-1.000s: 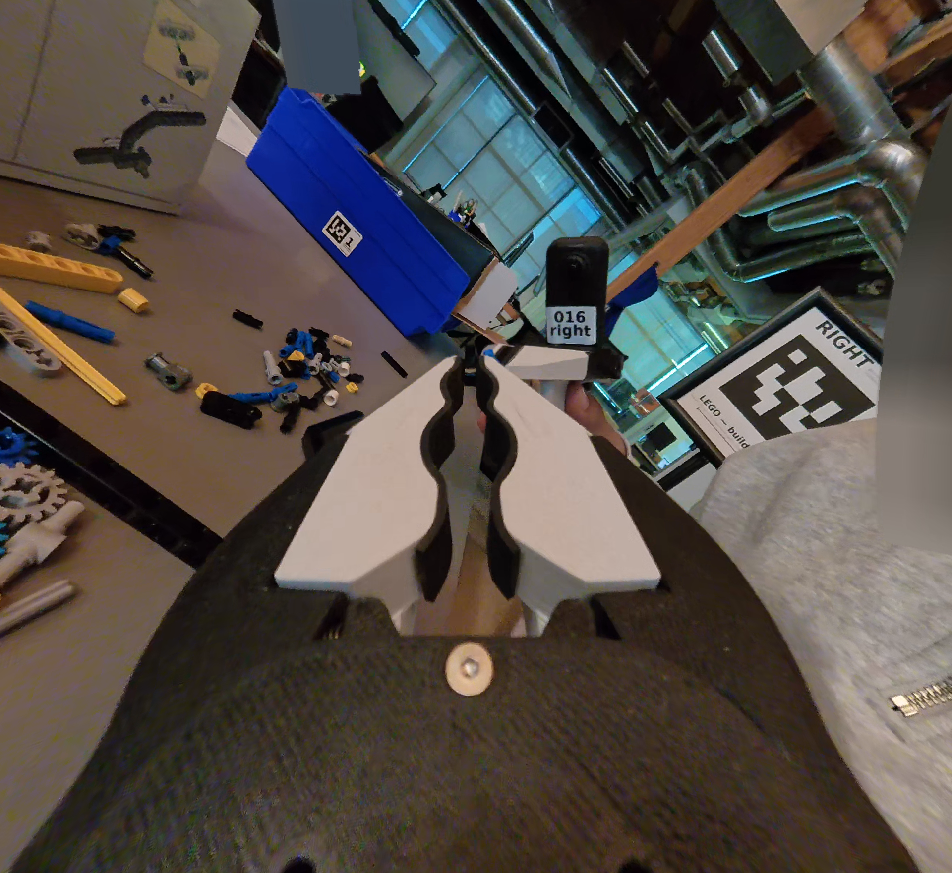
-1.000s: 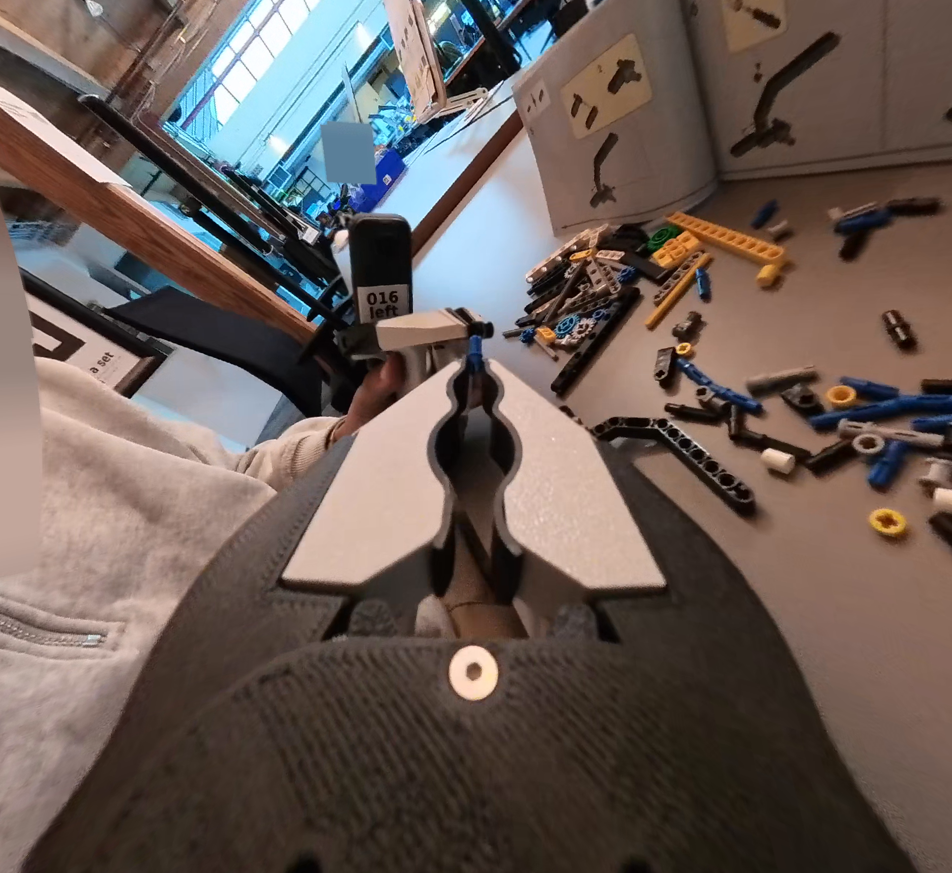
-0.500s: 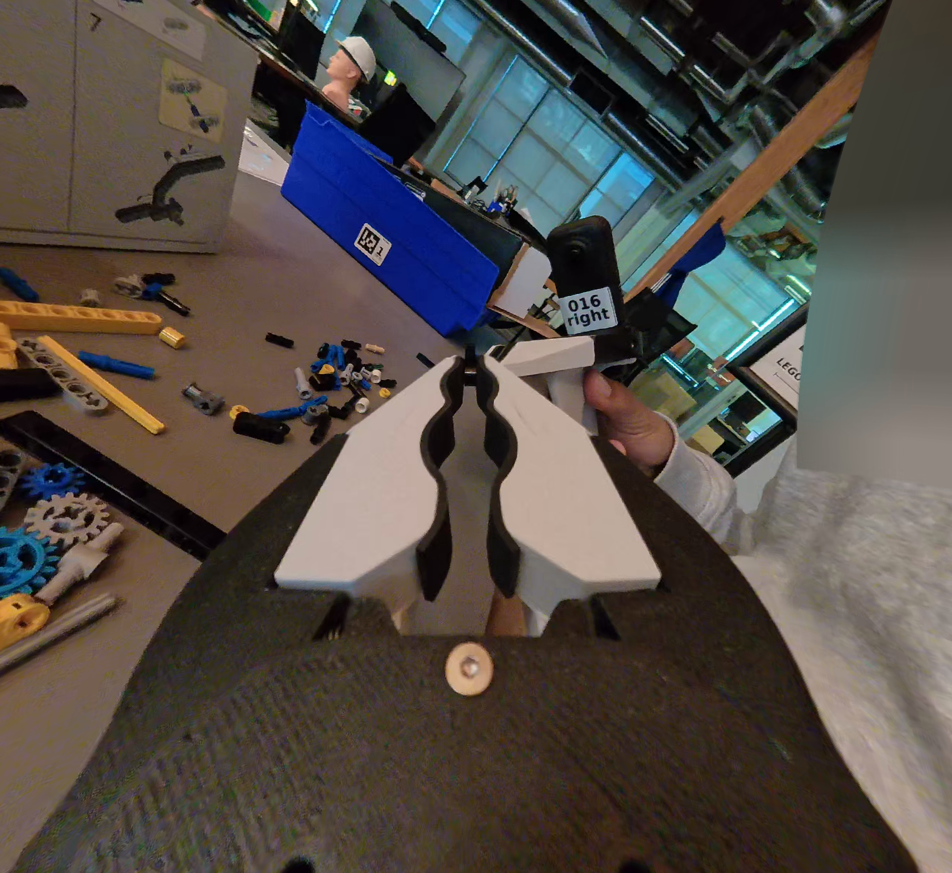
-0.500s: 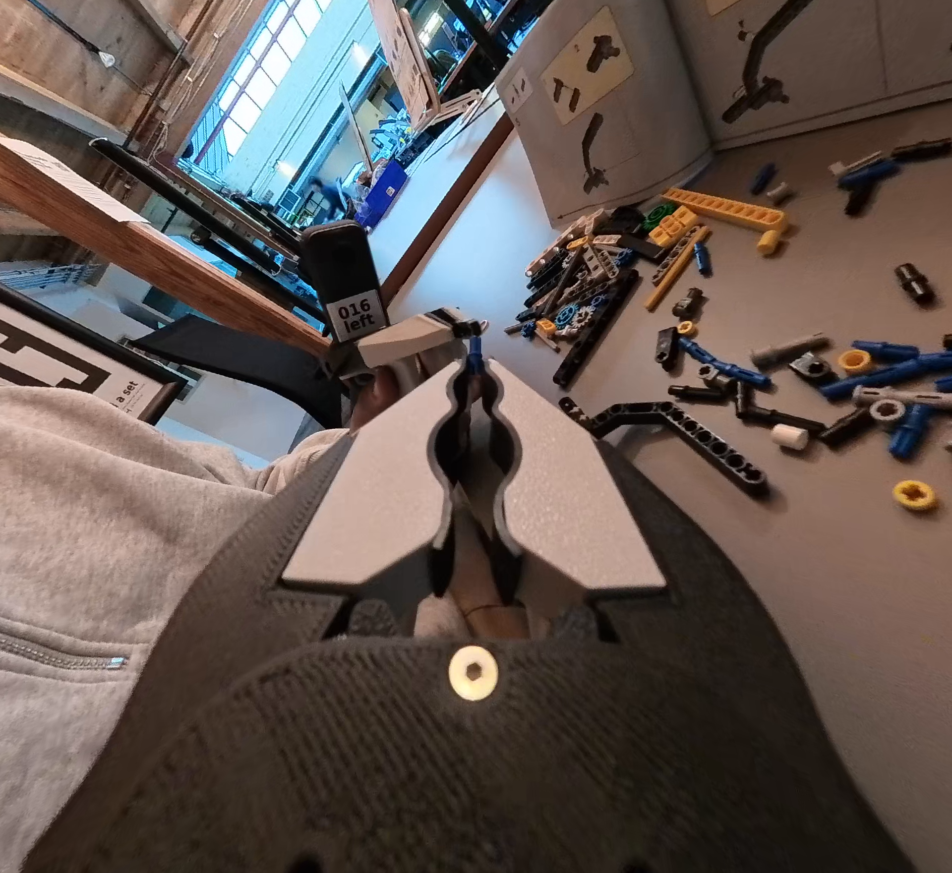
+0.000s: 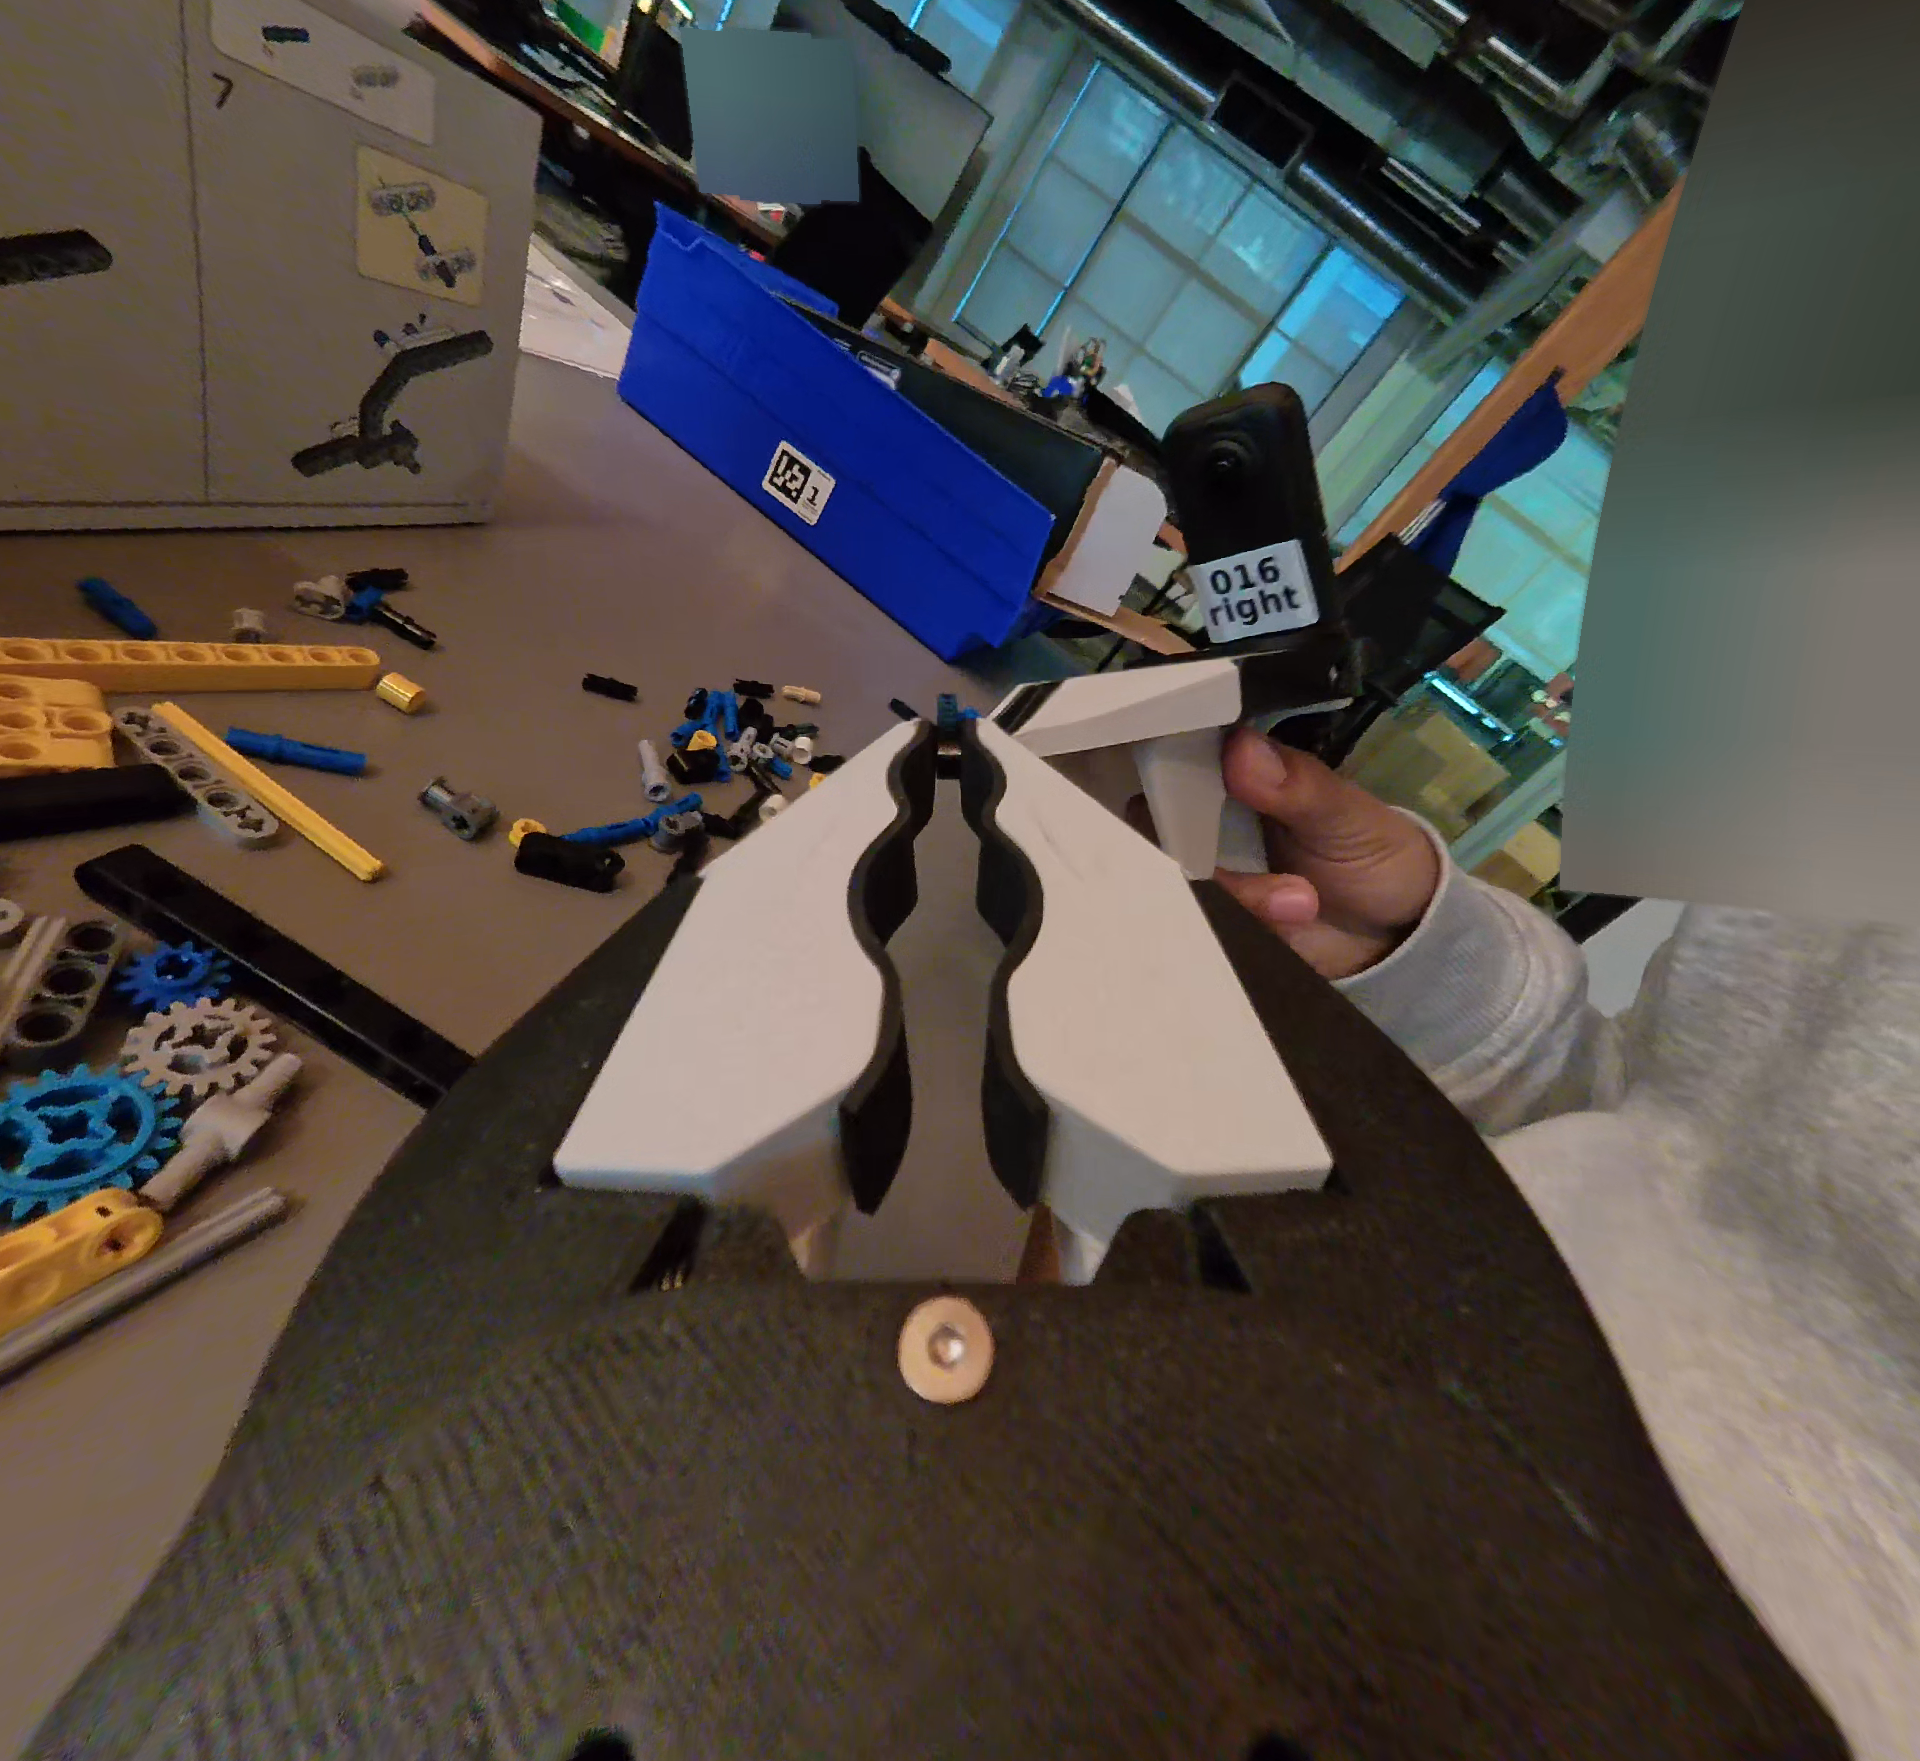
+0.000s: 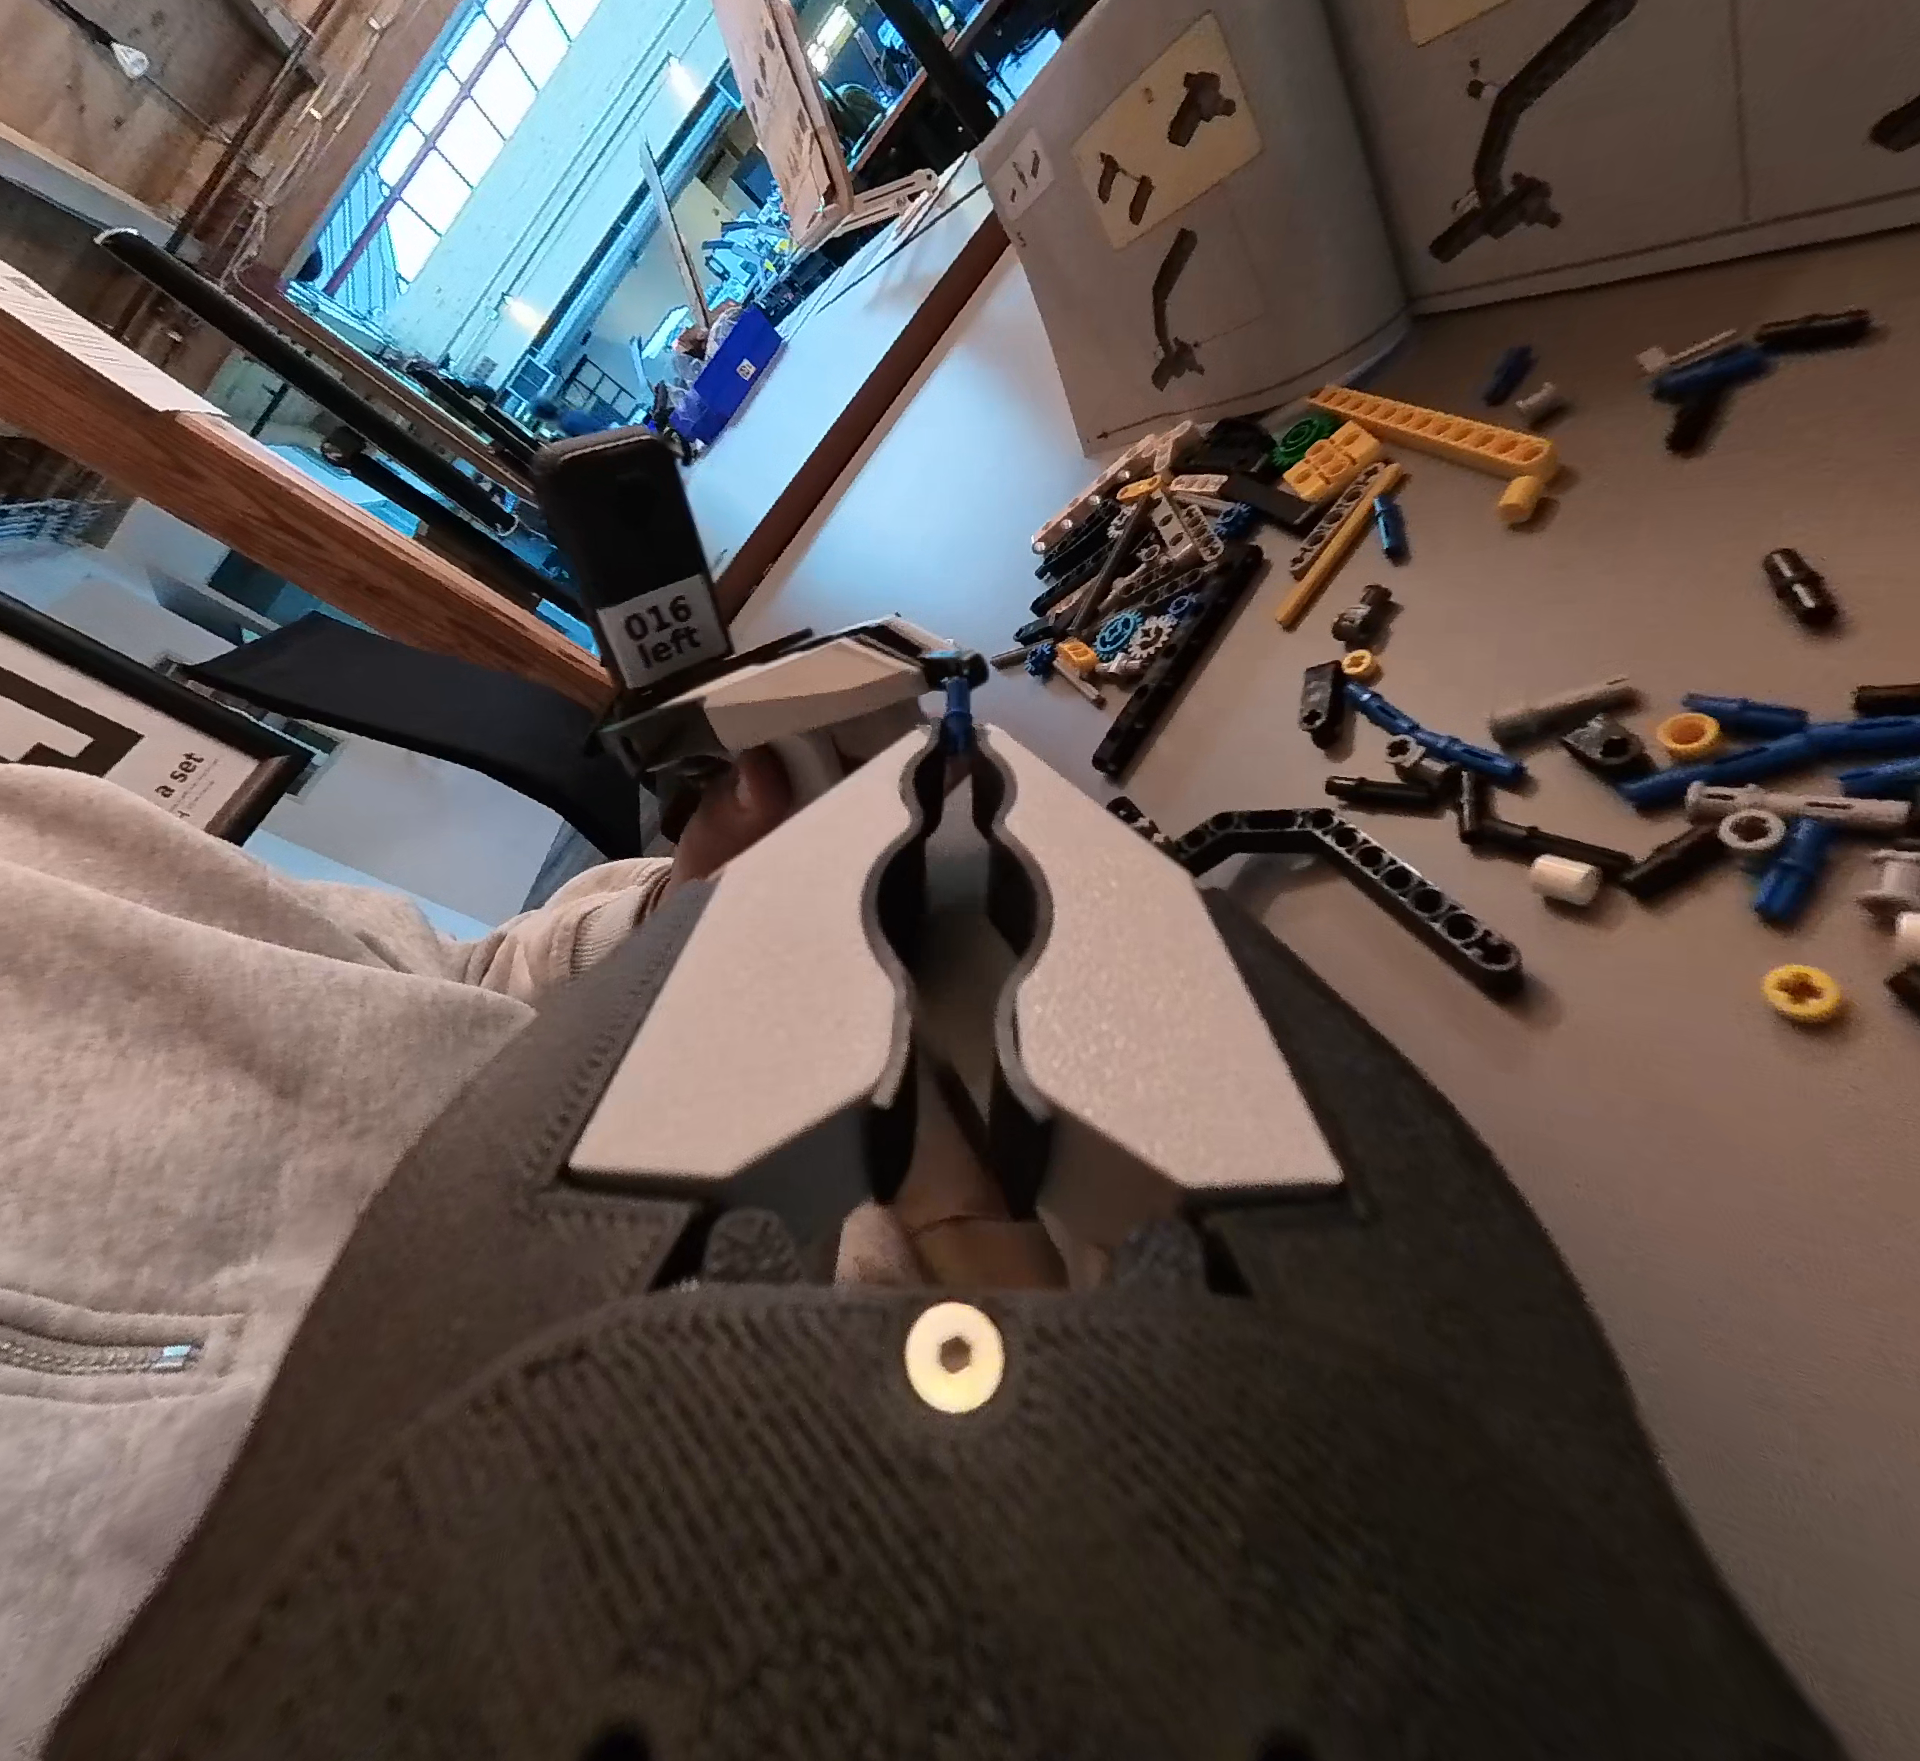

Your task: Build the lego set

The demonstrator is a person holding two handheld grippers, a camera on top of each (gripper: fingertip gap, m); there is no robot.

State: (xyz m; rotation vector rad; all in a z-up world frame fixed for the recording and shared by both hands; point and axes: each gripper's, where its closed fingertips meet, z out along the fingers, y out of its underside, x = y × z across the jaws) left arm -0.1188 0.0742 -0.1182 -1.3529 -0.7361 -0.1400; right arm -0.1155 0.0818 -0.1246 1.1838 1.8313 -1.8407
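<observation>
Both grippers meet tip to tip in the air above the grey table (image 5: 582, 589). My right gripper (image 6: 954, 747) is shut on a short blue pin (image 6: 957, 712) that sticks out past its tips. My left gripper (image 5: 948, 743) is shut on a small black connector (image 6: 972, 668), and the blue pin (image 5: 948, 706) reaches it. In the right wrist view the left gripper (image 6: 935, 662) comes in from the left. In the left wrist view the right gripper (image 5: 1013, 719) comes in from the right. Whether the pin sits in the connector is hidden.
Loose pins and connectors (image 5: 727, 755) lie scattered on the table. Yellow beams (image 5: 187, 664), a long black beam (image 5: 270, 963) and gears (image 5: 73, 1129) lie at the left. A bent black beam (image 6: 1371, 870) lies near my right gripper. A blue bin (image 5: 831, 464) and a grey box (image 5: 260, 309) stand behind. The grippers are tip to tip, or close to it.
Both grippers stay shut and together at the tips. Both views have tilted down, so more of the table and its parts shows now.
</observation>
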